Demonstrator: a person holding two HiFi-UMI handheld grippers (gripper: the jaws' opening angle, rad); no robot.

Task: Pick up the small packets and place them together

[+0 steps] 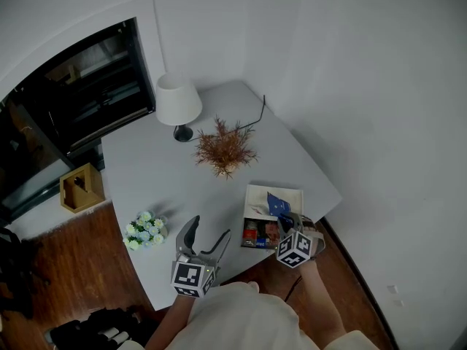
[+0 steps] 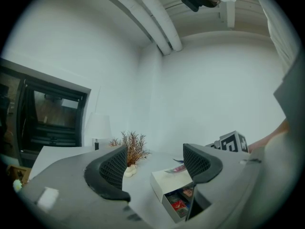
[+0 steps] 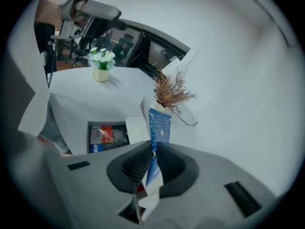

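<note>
The right gripper's ribbed pads are pressed together on the lower part of a blue packet, which stands upright between them with its top sticking out past the jaw tips. The left gripper's jaws stand wide apart with nothing between them, held level above the near part of the table.

The blue packet hangs just above a white box. The open end of the box already holds other packets lying flat side by side — a red one among them. As far as the pictures show, the gathering looks partly done: those packets are together, and the blue one is not yet set down. No loose packet shows elsewhere on the table.

The box sits close to the table's near right corner, so there is little margin toward that edge and the wall beyond. Bare tabletop lies open to the left of the box — between it and the small pot of flowers. The dried plant and lamp stand well apart at the far side.
</note>
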